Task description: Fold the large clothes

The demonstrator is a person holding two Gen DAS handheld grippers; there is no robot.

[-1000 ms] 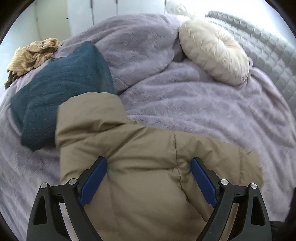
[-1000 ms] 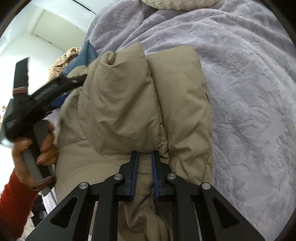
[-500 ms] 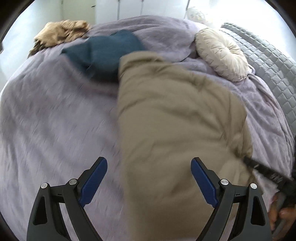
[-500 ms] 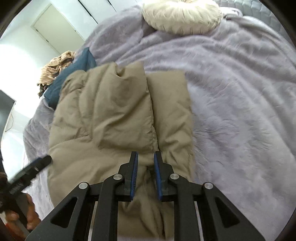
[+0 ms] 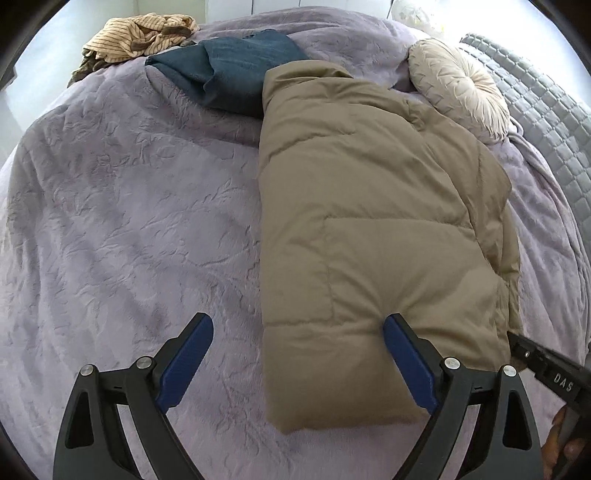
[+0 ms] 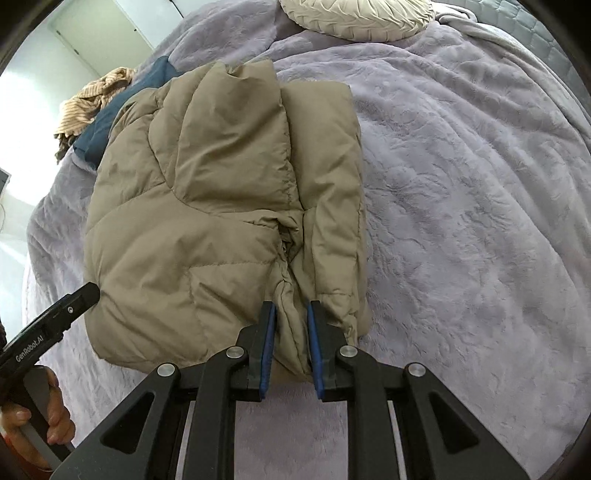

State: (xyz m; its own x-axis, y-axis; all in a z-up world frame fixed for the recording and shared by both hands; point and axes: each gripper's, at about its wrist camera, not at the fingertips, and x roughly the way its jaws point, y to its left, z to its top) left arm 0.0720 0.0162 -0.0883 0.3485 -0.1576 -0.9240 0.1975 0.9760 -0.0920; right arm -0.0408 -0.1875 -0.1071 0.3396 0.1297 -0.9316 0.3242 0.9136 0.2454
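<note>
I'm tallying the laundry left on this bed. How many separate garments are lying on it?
3: the folded tan puffer jacket in the middle, a dark blue garment beyond its far end, and a striped beige garment crumpled at the far edge. More may be hidden underneath.

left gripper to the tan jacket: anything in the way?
Nothing visible. The left gripper hangs open over the bare blanket at the tan jacket's near corner, with no object between. The right gripper sits at the jacket's other side, a fabric fold between its fingers.

Left gripper [image 5: 297, 349]: black frame, blue pads, silver screws. Right gripper [image 6: 290, 325]: identical build. White "GenRobot.AI" lettering marks the left gripper's body.
</note>
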